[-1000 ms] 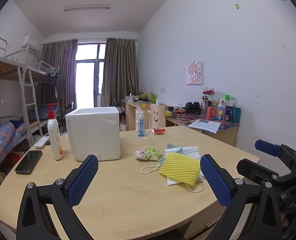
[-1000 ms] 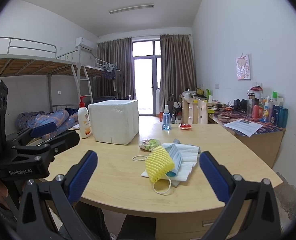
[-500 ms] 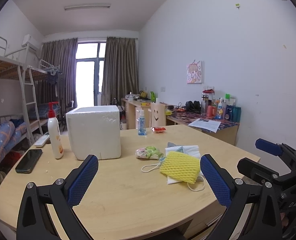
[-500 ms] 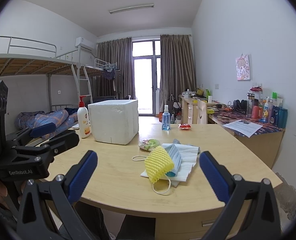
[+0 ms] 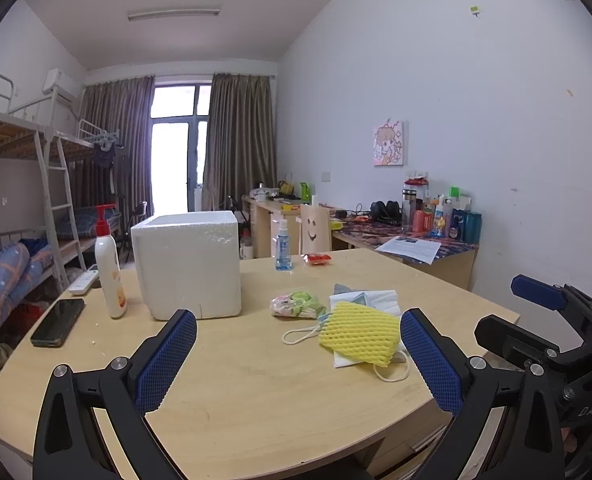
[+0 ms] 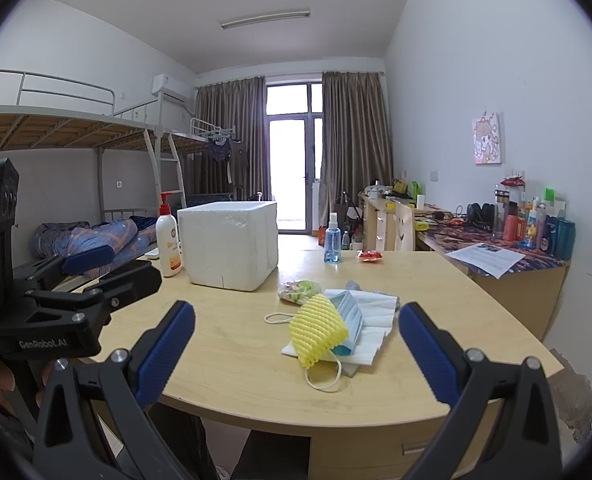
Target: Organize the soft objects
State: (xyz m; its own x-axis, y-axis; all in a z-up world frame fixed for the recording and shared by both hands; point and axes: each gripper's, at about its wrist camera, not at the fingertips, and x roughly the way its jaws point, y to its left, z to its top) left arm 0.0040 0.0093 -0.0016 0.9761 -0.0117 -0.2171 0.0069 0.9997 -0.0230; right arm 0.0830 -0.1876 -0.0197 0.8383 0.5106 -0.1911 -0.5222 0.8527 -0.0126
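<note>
1. Both grippers hover above the near edge of the wooden table; the left gripper and the right gripper have their jaws spread wide, holding nothing.
2. A yellow foam net lies on a blue face mask and white tissue, near the table's front right.
3. A small colourful packet sits just behind this pile.
4. A white foam box stands further back, beside a lotion pump bottle.

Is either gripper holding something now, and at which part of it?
Nothing is held. The left gripper and right gripper are both open, above the table, apart from the yellow foam net.
</note>
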